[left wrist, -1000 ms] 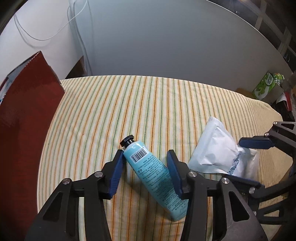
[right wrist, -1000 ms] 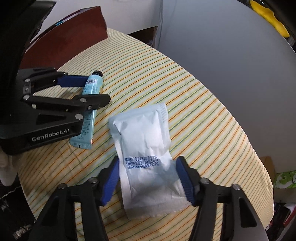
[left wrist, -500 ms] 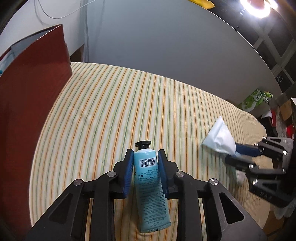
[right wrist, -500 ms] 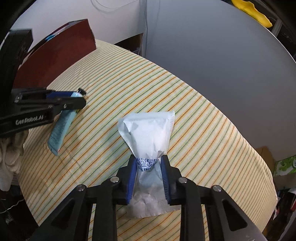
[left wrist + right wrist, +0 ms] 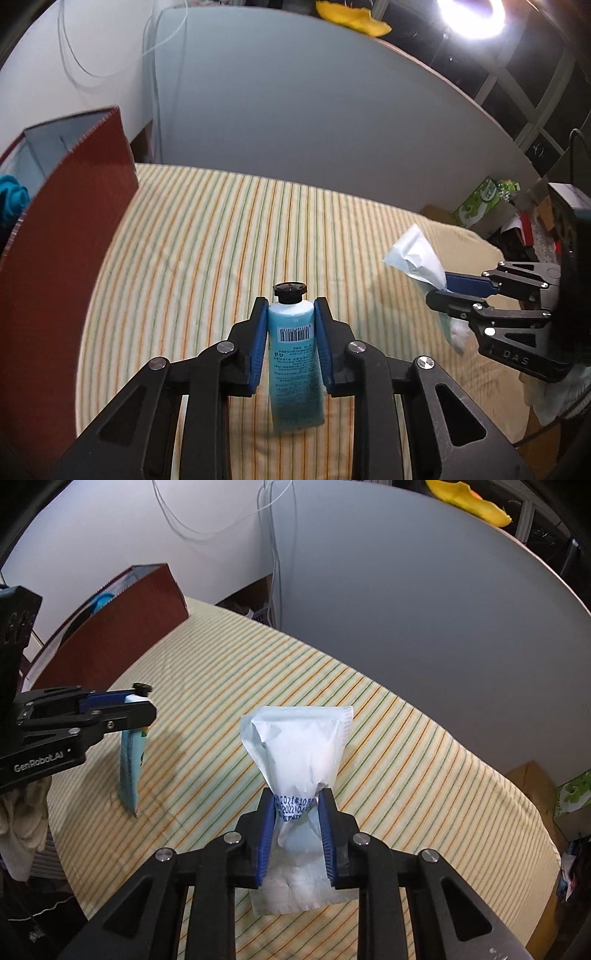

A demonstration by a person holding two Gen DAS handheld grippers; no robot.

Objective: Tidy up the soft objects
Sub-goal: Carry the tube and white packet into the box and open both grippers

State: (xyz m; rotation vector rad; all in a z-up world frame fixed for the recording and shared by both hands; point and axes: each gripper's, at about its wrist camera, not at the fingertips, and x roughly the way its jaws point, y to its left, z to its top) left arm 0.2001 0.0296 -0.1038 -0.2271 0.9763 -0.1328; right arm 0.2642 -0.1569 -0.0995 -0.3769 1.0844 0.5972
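My left gripper (image 5: 290,314) is shut on a blue tube (image 5: 293,354) with a black cap and holds it above the striped cloth (image 5: 207,240). The tube also shows in the right wrist view (image 5: 132,760), hanging from the left gripper (image 5: 142,705). My right gripper (image 5: 297,805) is shut on a white soft packet (image 5: 299,746), pinched at its middle and lifted off the cloth. The packet also shows in the left wrist view (image 5: 417,254), at the right, in the right gripper (image 5: 441,290).
A red-brown open box (image 5: 66,229) stands at the left with something teal inside (image 5: 13,195); it also shows in the right wrist view (image 5: 122,635). A grey panel (image 5: 295,110) rises behind the table. Clutter and a green carton (image 5: 480,201) lie beyond the right edge.
Both grippers closed from open, the left on the tube, the right on the packet, and both have lifted their objects off the cloth. The views now tilt higher.
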